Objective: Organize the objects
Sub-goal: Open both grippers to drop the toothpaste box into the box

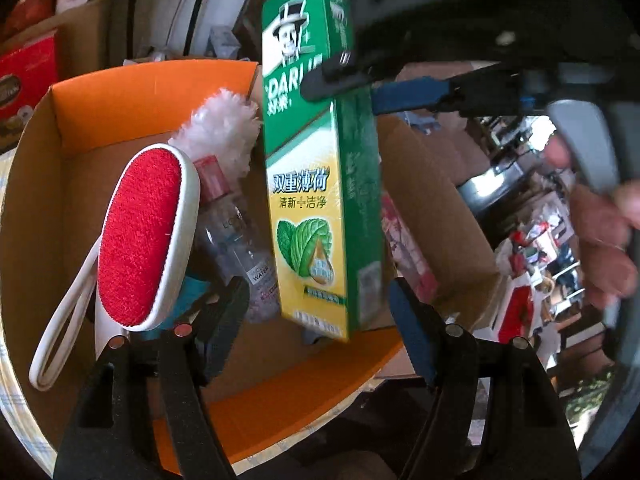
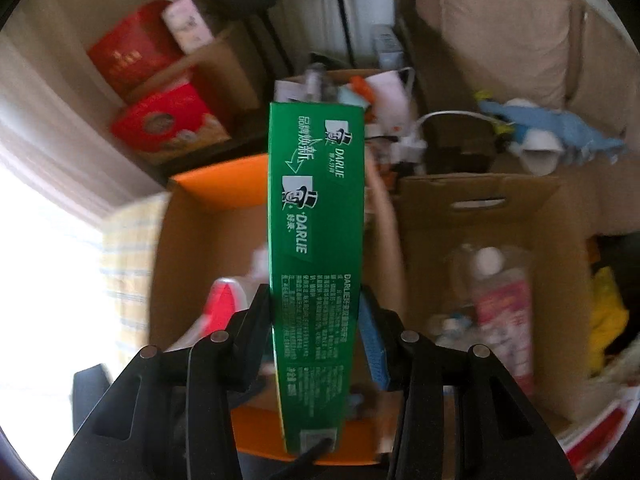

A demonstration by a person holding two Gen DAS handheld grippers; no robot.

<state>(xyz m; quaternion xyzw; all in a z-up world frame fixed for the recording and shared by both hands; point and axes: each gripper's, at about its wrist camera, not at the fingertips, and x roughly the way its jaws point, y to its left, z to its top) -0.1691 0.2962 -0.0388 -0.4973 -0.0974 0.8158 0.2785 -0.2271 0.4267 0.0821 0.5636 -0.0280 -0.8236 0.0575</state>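
Note:
A green and yellow Darlie toothpaste box (image 1: 316,184) hangs upright over an open cardboard box with orange flaps (image 1: 80,92). My right gripper (image 1: 360,88) is shut on the box's upper end. In the right wrist view the toothpaste box (image 2: 316,240) runs lengthwise between the right gripper's (image 2: 316,328) fingers. My left gripper (image 1: 316,308) stands open low in its own view. The toothpaste box's lower end shows between its fingers with a gap on the left side. Inside the cardboard box lie a red lint brush (image 1: 140,236), a white fluffy duster (image 1: 224,136) and a clear bottle (image 1: 236,236).
A second brown cardboard box (image 2: 500,216) stands to the right and holds a bottle with a pink label (image 2: 504,300). Red gift boxes (image 2: 160,120) and other clutter crowd the back. A person's hand (image 1: 604,240) grips the right gripper's handle.

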